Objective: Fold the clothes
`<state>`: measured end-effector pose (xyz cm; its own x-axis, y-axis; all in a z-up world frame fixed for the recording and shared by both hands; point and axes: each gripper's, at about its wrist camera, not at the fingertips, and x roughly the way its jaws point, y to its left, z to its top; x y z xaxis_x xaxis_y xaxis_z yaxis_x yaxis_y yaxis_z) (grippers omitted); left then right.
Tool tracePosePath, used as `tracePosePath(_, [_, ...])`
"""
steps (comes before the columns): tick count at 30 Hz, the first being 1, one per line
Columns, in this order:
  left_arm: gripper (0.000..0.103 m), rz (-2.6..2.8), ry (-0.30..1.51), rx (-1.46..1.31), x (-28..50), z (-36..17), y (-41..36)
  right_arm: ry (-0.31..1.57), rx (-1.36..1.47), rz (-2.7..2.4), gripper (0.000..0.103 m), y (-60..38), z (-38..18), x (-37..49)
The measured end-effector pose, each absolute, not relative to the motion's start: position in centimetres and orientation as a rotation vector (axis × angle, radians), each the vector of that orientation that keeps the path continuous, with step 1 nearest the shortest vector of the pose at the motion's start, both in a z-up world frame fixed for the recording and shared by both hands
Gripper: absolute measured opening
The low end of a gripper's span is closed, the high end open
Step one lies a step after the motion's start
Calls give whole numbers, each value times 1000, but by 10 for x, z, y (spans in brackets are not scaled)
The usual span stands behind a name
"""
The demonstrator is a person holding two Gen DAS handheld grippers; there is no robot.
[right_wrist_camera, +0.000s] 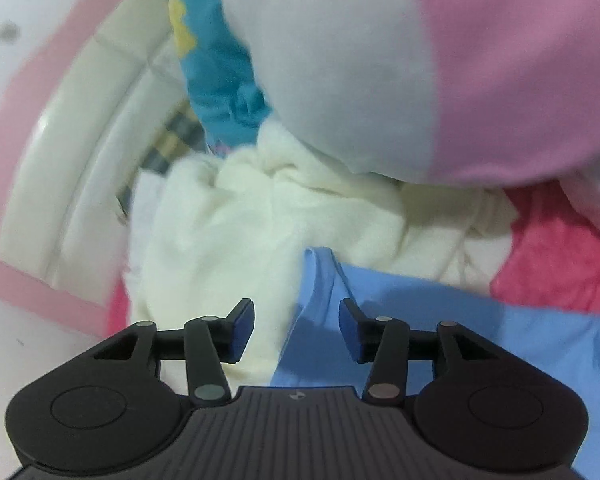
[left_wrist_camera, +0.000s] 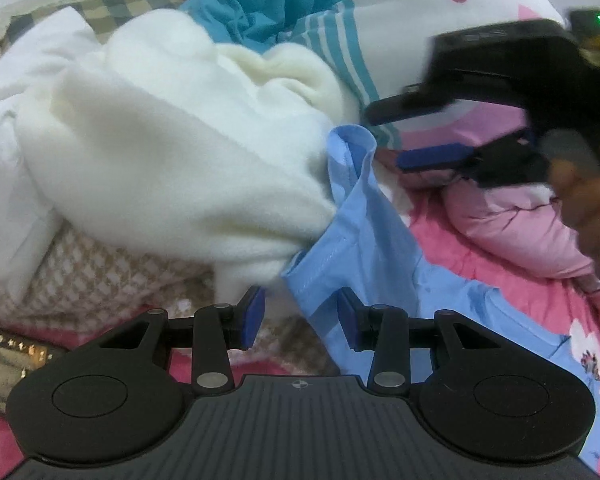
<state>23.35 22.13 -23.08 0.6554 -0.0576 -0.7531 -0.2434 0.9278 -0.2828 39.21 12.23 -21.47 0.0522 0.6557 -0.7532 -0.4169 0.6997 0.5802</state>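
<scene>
A light blue garment lies crumpled on a pink patterned bedsheet, partly under a cream fleece garment. My left gripper is open, with the blue garment's hemmed corner between its blue pads, not clamped. My right gripper reaches in from the right, open, its blue pads just beyond the blue garment's far fold. In the right wrist view the right gripper is open over the edge where the blue garment meets the cream fleece.
A white and pink pillow with teal stripes lies behind the clothes and fills the top of the right wrist view. A beige houndstooth cloth and a studded belt lie at the left. A cream padded headboard curves at the left.
</scene>
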Motion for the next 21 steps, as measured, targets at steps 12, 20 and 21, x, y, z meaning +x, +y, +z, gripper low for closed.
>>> tracePosePath(12, [28,64,822,-361,226,-227,225,1320,0,787,48,178,-237,400])
tracePosePath(20, [4,46,775,-259,221,-222,216,1287,-17,783,15,183,-234,396])
tracePosePath(21, [4,41,765,-249,219,-220,214,1274,-14,777,13,180,-232,395])
